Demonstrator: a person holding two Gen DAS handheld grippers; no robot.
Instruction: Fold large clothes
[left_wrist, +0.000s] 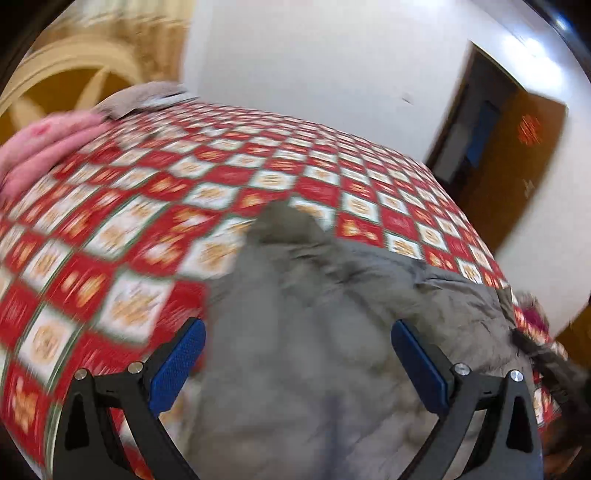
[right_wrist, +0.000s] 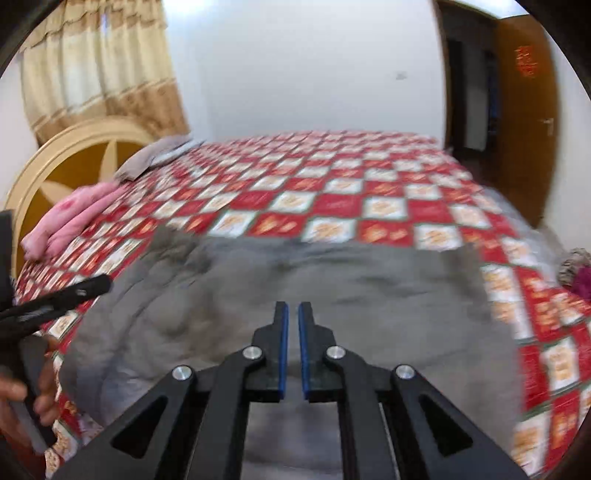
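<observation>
Grey padded coat (right_wrist: 295, 295) spread across lower centre of frame, on red-and-white checked bedspread (right_wrist: 332, 184). Left gripper (left_wrist: 297, 341) wide open above coat, nothing between pads. Right gripper (right_wrist: 291, 328) nearly closed, narrow gap, empty, over coat. Pink folded cloth (right_wrist: 74, 214) at left edge. Frames blurred.

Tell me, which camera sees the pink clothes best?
The right wrist view: the pink clothes lie whole and folded at the bed's left edge. The left wrist view shows only a blurred part, cut by the picture's edge.
</observation>
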